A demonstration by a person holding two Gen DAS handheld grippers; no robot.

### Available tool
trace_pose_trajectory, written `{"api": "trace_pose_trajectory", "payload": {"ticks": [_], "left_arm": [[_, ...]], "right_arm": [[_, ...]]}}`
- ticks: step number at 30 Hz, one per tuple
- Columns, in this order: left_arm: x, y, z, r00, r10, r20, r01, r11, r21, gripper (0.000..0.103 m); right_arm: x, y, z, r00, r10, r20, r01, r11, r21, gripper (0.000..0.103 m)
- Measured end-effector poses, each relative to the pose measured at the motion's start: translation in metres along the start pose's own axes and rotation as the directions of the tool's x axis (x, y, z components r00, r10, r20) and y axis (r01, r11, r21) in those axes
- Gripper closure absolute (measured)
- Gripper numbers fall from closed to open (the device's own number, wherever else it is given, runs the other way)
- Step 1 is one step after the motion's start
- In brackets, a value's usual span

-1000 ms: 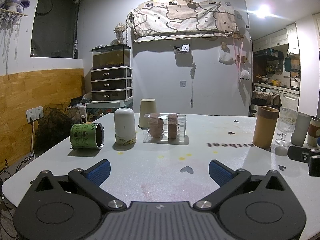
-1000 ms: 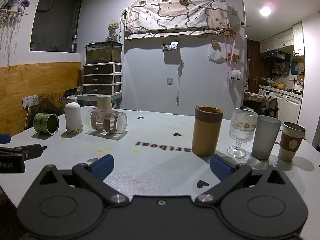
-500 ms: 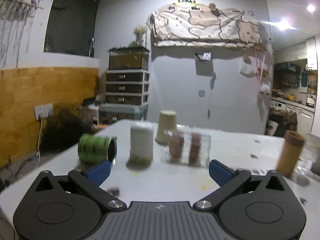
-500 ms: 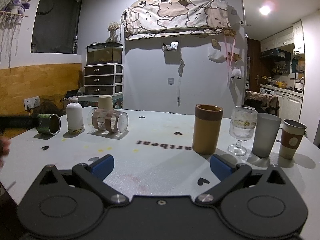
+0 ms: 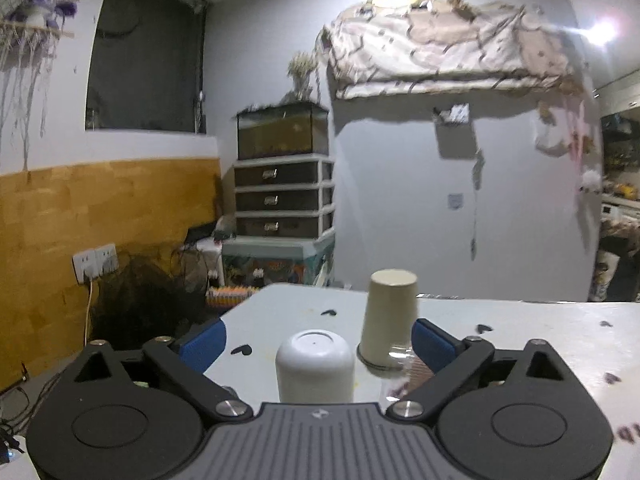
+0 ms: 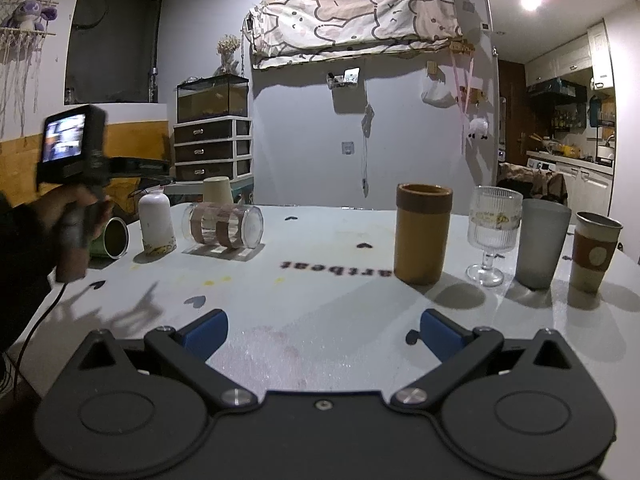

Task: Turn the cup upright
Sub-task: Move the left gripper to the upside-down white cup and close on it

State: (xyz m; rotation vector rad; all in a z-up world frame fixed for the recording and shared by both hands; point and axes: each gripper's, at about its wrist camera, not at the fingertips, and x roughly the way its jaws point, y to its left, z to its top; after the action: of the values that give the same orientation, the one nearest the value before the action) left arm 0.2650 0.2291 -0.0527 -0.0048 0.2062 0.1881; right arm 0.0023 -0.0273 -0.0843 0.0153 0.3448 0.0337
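Observation:
A white cup (image 5: 315,366) stands upside down on the white table (image 5: 520,336), right between the open jaws of my left gripper (image 5: 316,340). It also shows in the right wrist view (image 6: 156,220). A beige paper cup (image 5: 390,320) stands upside down just behind it. A clear cup (image 6: 224,226) with brown bands lies on its side, and a green cup (image 6: 110,238) lies on its side at the far left. My right gripper (image 6: 322,330) is open and empty over the table's near part. The left gripper's body (image 6: 80,160) appears at the left of the right wrist view.
Upright on the right of the table: a tan cylinder cup (image 6: 422,232), a ribbed stemmed glass (image 6: 490,232), a grey tumbler (image 6: 540,242) and a sleeved paper cup (image 6: 594,256). The table's left edge (image 6: 52,280) is near the green cup.
My left gripper has moved forward and left, up to the white cup, which now sits between its jaws. My right gripper has barely moved.

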Motion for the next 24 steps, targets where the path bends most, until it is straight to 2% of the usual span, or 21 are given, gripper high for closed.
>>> {"api": "trace_pose_trajectory", "payload": {"ticks": [2,7,12,15,18,19,20,24], "left_arm": [[0.019,0.002,0.002,0.999,0.02,-0.032,-0.02,1.0,-0.01,0.006],[0.056,0.002,0.008,0.99,0.097,-0.099,-0.094,0.995,0.033,0.006],[0.075,-0.002,0.002,0.979,0.136,-0.152,-0.121,0.987,0.106,0.011],[0.078,0.0,-0.003,0.974,0.133,-0.181,-0.12,0.99,0.079,0.012],[0.079,0.002,-0.006,0.97,0.106,-0.217,-0.097,0.994,0.055,0.021],[0.079,0.001,-0.007,0.968,0.098,-0.229,-0.089,0.995,0.048,0.028],[0.078,0.002,-0.007,0.967,0.089,-0.241,-0.082,0.996,0.036,0.04],[0.071,0.002,-0.006,0.961,0.071,-0.268,-0.072,0.997,0.009,0.04]], "right_arm": [[0.0,0.0,-0.002,1.0,0.001,0.001,-0.001,1.0,0.0,0.0],[0.003,-0.006,-0.007,1.0,0.003,-0.003,-0.003,1.0,0.023,0.0],[0.004,-0.014,-0.011,1.0,-0.003,-0.011,0.003,0.999,0.045,0.0],[0.003,-0.018,-0.012,1.0,-0.007,-0.009,0.007,0.998,0.057,0.0],[0.003,-0.022,-0.013,1.0,-0.009,-0.009,0.01,0.998,0.066,0.0],[0.003,-0.023,-0.013,1.0,-0.01,-0.01,0.011,0.998,0.068,0.0],[0.002,-0.023,-0.013,1.0,-0.011,-0.011,0.011,0.997,0.07,0.0],[0.003,-0.023,-0.013,1.0,-0.008,-0.011,0.008,0.997,0.073,0.0]]}}
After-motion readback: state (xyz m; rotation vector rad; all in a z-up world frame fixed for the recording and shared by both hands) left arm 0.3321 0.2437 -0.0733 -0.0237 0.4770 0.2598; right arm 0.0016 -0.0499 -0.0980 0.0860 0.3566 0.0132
